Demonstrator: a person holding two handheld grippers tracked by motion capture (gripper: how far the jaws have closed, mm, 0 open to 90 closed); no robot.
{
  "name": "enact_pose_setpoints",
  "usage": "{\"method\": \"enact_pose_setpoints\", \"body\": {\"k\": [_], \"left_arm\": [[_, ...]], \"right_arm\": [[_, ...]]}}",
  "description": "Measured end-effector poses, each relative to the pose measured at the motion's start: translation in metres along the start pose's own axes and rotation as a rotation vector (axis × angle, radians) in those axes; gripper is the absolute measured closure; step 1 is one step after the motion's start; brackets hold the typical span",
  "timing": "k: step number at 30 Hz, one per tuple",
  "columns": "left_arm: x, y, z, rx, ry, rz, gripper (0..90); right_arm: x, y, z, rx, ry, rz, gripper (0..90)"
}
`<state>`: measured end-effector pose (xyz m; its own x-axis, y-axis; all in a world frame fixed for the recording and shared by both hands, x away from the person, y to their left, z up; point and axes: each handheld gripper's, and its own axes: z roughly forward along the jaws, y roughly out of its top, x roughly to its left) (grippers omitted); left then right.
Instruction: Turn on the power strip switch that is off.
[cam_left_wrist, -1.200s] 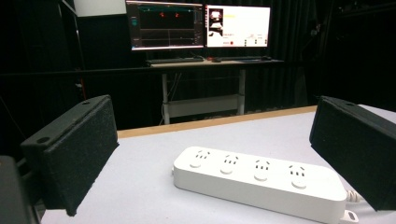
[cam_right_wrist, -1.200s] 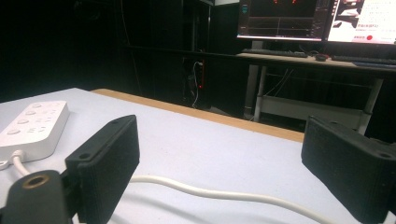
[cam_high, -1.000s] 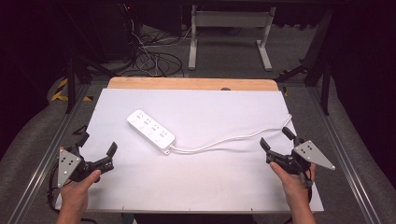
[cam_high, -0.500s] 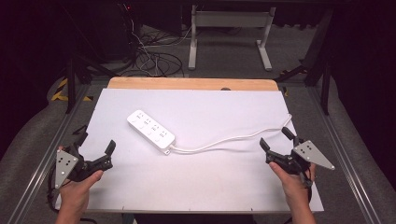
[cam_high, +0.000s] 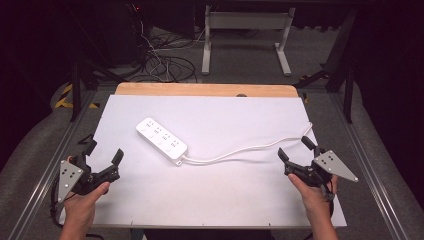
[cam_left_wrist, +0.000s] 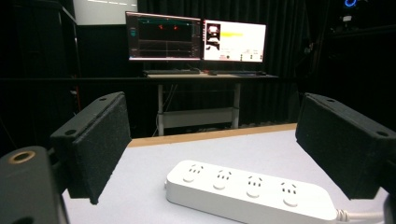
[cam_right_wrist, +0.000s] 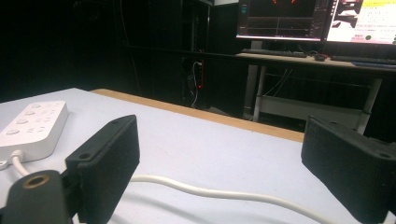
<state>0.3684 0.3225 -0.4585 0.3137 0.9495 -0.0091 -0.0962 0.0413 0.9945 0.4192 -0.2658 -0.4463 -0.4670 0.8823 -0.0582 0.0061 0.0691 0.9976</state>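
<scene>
Grippers at rest over a white table top (cam_high: 210, 200), high view. Left gripper (cam_high: 104, 156) sits at about 8 o'clock of the table, held in the person's left hand (cam_high: 82, 205); its jaws stand wide apart and have just been closing a little, with nothing between them and no contact with anything. Right gripper (cam_high: 294, 148) sits at about 4 o'clock, held in the right hand (cam_high: 314, 196); its jaws are likewise spread wide and grip nothing. White power strip (cam_high: 161, 140) lies flat just left of the table's centre, its long axis running from 10 o'clock to 4 o'clock. White cord (cam_high: 240, 151) leaves the strip's lower end and runs toward 3 o'clock, passing just beyond the right gripper's open jaws; contact cannot be told.
</scene>
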Motion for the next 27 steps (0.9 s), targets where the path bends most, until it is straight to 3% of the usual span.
{"method": "enact_pose_setpoints", "body": {"k": [14,25,27], "left_arm": [[-0.0005,0.0,-0.0002,0.007,-0.024,-0.005,15.6],[-0.0012,0.0001,-0.0007,0.015,-0.043,-0.011,28.2],[-0.001,0.0006,-0.0009,0.021,-0.056,-0.023,34.6]], "right_arm": [[0.0004,-0.0002,0.0006,0.001,0.004,0.003,12.3],[0.0007,-0.0002,0.0009,0.004,0.003,-0.004,12.7],[0.0007,-0.0002,0.0009,0.004,0.005,-0.003,12.8]]}}
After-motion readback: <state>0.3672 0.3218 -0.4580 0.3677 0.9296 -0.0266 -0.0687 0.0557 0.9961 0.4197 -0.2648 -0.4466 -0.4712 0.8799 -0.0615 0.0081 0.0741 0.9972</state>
